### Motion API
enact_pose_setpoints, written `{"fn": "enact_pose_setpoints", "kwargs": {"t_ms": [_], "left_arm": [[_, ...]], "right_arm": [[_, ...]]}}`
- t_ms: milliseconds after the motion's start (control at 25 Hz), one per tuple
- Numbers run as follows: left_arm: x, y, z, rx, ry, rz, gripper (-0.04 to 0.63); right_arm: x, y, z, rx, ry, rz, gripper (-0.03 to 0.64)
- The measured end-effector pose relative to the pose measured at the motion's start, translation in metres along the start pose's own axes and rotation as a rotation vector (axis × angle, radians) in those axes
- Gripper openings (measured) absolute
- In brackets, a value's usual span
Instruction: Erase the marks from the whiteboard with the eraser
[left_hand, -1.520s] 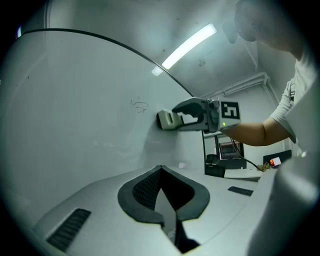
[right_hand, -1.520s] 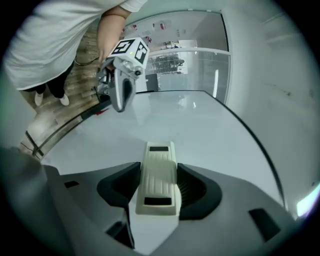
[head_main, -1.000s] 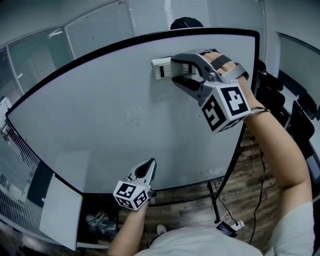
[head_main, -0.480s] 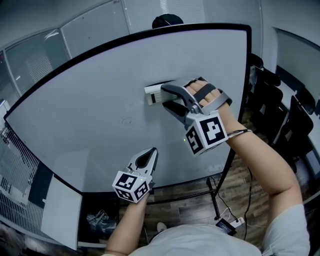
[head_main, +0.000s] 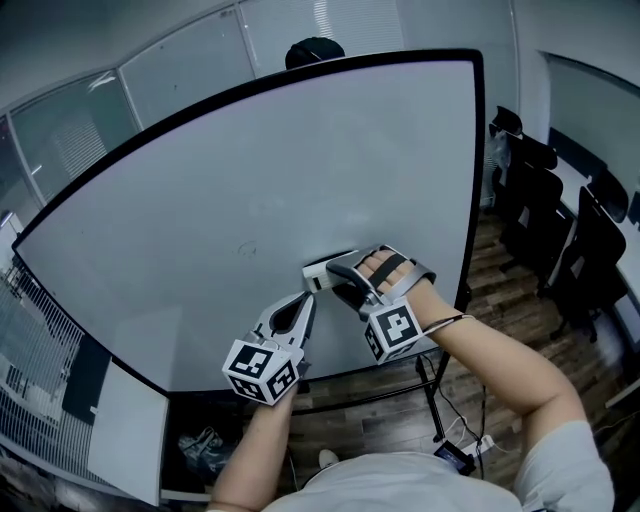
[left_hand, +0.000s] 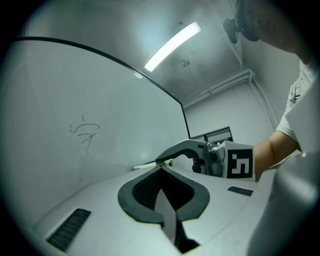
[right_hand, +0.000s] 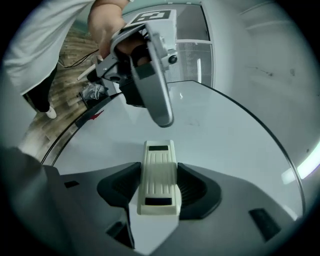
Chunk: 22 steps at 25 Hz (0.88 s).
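one eraser (right_hand: 159, 176) against the whiteboard (head_main: 250, 170), between fingers (right_hand: 119, 187) of the right gripper (head_main: 339, 283)

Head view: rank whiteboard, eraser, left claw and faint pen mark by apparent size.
1. Whiteboard
2. Left claw, though it's nearer the camera
3. Eraser, partly hidden by the right claw
4. Pen mark

One whiteboard (head_main: 250, 160), one eraser (head_main: 316, 277), one mark (head_main: 247, 248), two hand-held grippers (head_main: 306, 300) (head_main: 338, 280)

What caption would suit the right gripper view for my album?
Right gripper clamps a cream eraser against the whiteboard, with the closed left gripper poised just beyond.
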<state>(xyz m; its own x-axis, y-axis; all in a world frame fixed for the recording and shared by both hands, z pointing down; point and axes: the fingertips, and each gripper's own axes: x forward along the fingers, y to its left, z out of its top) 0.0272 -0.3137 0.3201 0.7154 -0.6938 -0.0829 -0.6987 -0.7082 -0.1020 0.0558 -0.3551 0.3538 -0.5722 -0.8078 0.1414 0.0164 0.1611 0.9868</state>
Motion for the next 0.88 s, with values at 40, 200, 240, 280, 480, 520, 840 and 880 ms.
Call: {"fn": "enact_pose_setpoints", "kwargs": {"t_ms": [40,200,240,280,480,520,840,880], "left_arm": [[0.0,-0.001,-0.001,-0.002,0.003,0.0,0.006],[-0.001,-0.004,-0.003,-0.008,0.013,-0.008,0.006],[-0.001,-0.004,-0.002,-0.008,0.012,-0.01,0.006],[-0.001,-0.004,-0.002,-0.009,0.01,-0.012,0.006],[0.003,-0.003,-0.003,-0.029,0.003,-0.029,0.006],[0.003,-0.003,-0.004,-0.031,0.004,-0.031,0.006],[0.012,-0.01,0.005,-0.021,0.002,-0.059,0.006],[0.013,-0.01,0.005,-0.018,0.0,-0.062,0.006]], "right_arm": [[0.001,0.006,0.0,-0.006,0.0,0.007,0.23],[-0.003,-0.004,-0.003,0.005,-0.011,-0.031,0.23],[-0.005,-0.013,-0.004,0.004,-0.011,-0.05,0.23],[-0.008,-0.025,-0.006,0.0,-0.01,-0.07,0.23],[-0.025,-0.102,-0.018,-0.036,0.006,-0.15,0.23],[-0.03,-0.118,-0.02,-0.05,0.014,-0.17,0.23],[-0.089,-0.262,-0.064,-0.06,0.121,-0.36,0.23],[-0.094,-0.275,-0.067,-0.056,0.135,-0.38,0.23]]}}
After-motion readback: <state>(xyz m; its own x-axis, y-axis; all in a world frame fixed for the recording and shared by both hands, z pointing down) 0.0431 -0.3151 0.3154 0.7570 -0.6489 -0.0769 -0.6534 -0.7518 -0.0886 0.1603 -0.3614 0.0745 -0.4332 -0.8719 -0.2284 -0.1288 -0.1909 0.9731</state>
